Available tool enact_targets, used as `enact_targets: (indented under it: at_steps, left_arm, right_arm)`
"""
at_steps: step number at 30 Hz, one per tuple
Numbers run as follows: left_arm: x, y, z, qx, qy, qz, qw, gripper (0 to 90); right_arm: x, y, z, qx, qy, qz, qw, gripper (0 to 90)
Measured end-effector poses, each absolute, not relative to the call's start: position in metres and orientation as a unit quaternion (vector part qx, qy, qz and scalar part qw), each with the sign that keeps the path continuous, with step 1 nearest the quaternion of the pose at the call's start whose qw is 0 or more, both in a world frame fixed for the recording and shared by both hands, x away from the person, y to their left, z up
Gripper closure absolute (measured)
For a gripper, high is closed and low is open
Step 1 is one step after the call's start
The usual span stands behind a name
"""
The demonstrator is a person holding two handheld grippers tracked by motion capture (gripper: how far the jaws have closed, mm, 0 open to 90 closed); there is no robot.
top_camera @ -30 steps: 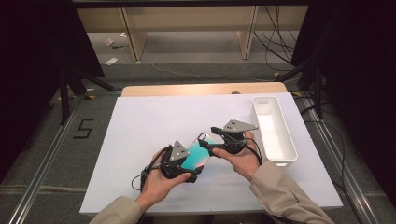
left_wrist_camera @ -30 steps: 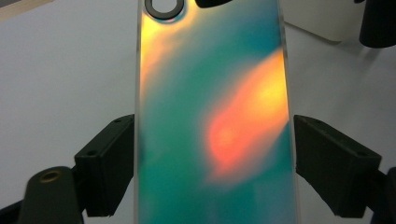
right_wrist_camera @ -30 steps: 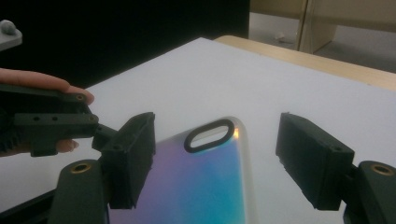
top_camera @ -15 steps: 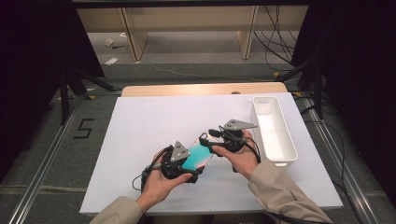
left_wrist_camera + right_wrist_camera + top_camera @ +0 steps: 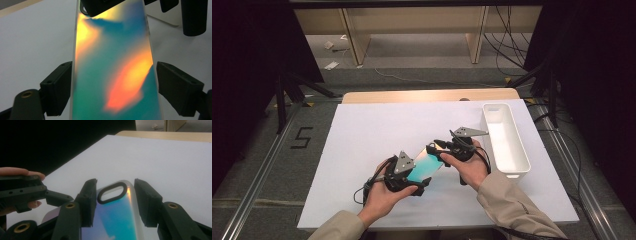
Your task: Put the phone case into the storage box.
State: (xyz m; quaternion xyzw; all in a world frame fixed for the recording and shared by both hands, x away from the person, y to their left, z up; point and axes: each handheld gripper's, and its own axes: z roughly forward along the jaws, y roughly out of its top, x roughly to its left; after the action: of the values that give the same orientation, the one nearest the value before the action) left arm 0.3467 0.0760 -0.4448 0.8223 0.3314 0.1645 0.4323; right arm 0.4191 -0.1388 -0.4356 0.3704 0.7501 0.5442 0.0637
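Lower centre of the high view: left gripper (image 5: 412, 175) pinches the iridescent phone case (image 5: 426, 164) by its long edges. Right gripper (image 5: 443, 150), jaws just closing, straddles the case's camera end. Farther right, white bin (image 5: 522, 157), interior apparently bare.

Both forearms wear loose beige long sleeves (image 5: 507, 205). The left matte black plastic gripper (image 5: 408, 176) and the right matte black plastic gripper (image 5: 447, 148) each carry a grey three-cornered plate on top, trailing thin black cables. Their blocky jaws show brass-coloured pivot bushings and small screw holes.
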Motion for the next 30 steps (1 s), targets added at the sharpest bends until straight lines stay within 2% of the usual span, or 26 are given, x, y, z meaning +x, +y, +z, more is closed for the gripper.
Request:
enact_targets:
  at_steps: [4,7,22,23,25,27,30]
  left_arm:
    - [0.347,0.076,-0.446,0.821,0.333,0.165,0.433,17.1]
    - [0.348,0.076,-0.447,0.822,0.337,0.164,0.429,17.1]
    - [0.347,0.075,-0.450,0.827,0.330,0.188,0.415,17.1]
    - [0.347,0.076,-0.449,0.821,0.331,0.191,0.425,27.4]
    - [0.348,0.076,-0.446,0.820,0.329,0.192,0.427,23.5]
    - [0.347,0.077,-0.445,0.818,0.331,0.193,0.429,20.8]
    - [0.347,0.080,-0.443,0.809,0.335,0.182,0.448,17.8]
  right_arm:
    - [0.419,-0.139,-0.435,0.376,0.747,0.545,0.056,56.1]
    - [0.420,-0.139,-0.433,0.383,0.740,0.551,0.052,63.1]
    - [0.416,-0.137,-0.418,0.378,0.717,0.585,0.011,78.0]
    - [0.415,-0.136,-0.416,0.372,0.718,0.588,0.004,79.9]
    - [0.412,-0.133,-0.413,0.362,0.722,0.589,0.010,80.8]
    - [0.410,-0.131,-0.410,0.355,0.721,0.595,-0.008,81.9]
    - [0.408,-0.130,-0.404,0.339,0.729,0.594,0.008,83.6]
